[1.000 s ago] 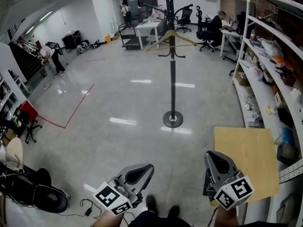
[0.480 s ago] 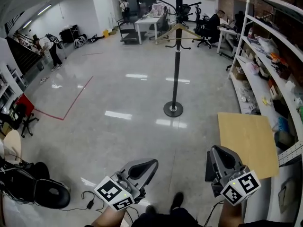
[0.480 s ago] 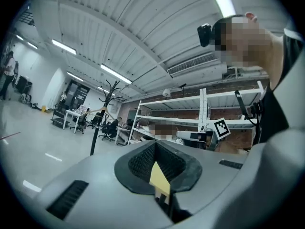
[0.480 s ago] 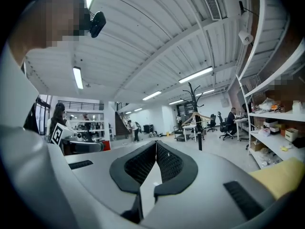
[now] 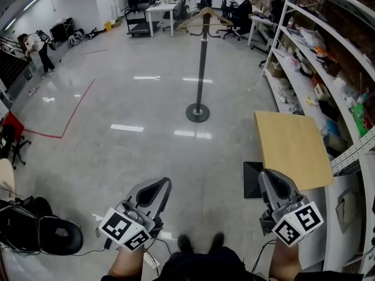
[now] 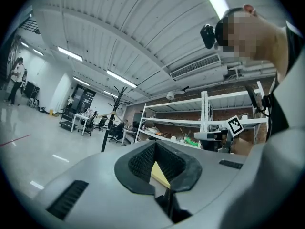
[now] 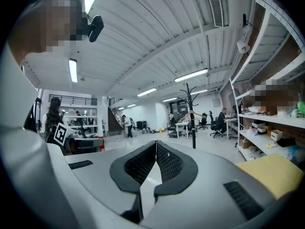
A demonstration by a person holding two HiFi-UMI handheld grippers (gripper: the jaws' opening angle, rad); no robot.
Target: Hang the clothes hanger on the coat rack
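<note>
Left gripper [image 5: 157, 185] and right gripper [image 5: 270, 178] are both closed, nothing between the jaws. The coat rack [image 5: 201, 63] stands farther ahead of them than a second ago. The wooden clothes hanger [image 5: 193, 19] hangs on it. Hanging is judged complete, with the person withdrawing.

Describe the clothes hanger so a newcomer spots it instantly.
Find the black coat rack standing alone on the shiny grey floor, left of the long shelving. The clothes hanger hangs near its top. It is the only pale wooden piece on an otherwise black stand.
</note>
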